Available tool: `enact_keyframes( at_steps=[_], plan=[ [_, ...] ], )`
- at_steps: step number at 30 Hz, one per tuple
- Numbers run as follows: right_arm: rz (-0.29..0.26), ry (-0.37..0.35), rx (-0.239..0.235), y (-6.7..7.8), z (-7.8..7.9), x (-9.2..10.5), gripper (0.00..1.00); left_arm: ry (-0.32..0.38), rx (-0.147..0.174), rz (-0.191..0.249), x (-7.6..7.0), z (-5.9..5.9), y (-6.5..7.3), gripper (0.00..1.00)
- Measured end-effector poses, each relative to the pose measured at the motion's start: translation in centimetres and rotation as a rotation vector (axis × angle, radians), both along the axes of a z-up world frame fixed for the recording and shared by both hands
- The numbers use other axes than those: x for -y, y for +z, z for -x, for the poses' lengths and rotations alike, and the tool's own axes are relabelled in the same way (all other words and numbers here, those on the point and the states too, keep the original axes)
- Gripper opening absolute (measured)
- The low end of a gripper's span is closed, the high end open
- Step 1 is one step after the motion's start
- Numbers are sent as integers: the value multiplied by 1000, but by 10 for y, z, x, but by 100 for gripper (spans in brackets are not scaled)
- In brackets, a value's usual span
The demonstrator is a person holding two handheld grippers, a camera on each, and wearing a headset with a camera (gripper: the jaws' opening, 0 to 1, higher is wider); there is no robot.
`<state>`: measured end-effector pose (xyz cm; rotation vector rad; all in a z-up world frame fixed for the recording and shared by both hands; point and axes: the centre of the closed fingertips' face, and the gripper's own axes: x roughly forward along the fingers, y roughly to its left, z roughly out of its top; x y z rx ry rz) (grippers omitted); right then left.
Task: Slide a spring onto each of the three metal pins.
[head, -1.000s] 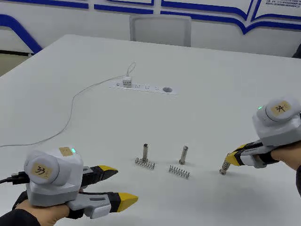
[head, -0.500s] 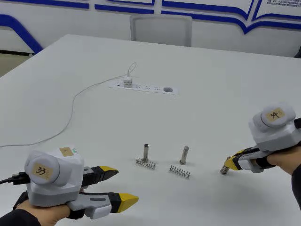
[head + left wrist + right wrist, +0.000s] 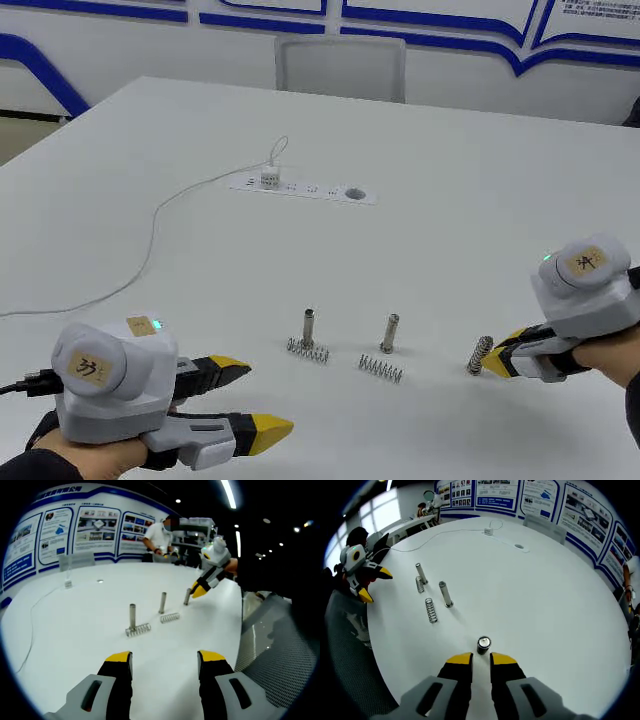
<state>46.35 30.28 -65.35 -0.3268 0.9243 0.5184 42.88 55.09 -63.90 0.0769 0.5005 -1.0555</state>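
White table [image 3: 450,250]. Left pin [image 3: 308,328], middle pin [image 3: 389,333], right pin [image 3: 483,643] stand in row. Fitted spring [image 3: 480,353] around right pin. First loose spring [image 3: 308,350] lies by left pin, second loose spring [image 3: 381,369] by middle pin. Power strip [image 3: 305,187], cable [image 3: 150,240] behind.

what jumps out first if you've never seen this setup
Three metal pins stand in a row on the white table; the rightmost pin already wears a spring, the right gripper's yellow tips just beside it. Two loose springs lie by the bare pins, and the left gripper hangs open near left.
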Motion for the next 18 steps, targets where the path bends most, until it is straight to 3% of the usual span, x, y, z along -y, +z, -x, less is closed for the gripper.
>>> enact_keyframes(
  at_steps=[5,11,18],
  plan=[
    [-5,16,-7,-3,9,-8,15,0,1,-1,0,0,0,53],
    [-2,80,-28,-10,20,-31,15,-3,2,-2,0,0,0,53],
    [3,159,-27,-10,18,-59,15,-3,2,-3,0,0,0,53]
  ],
)
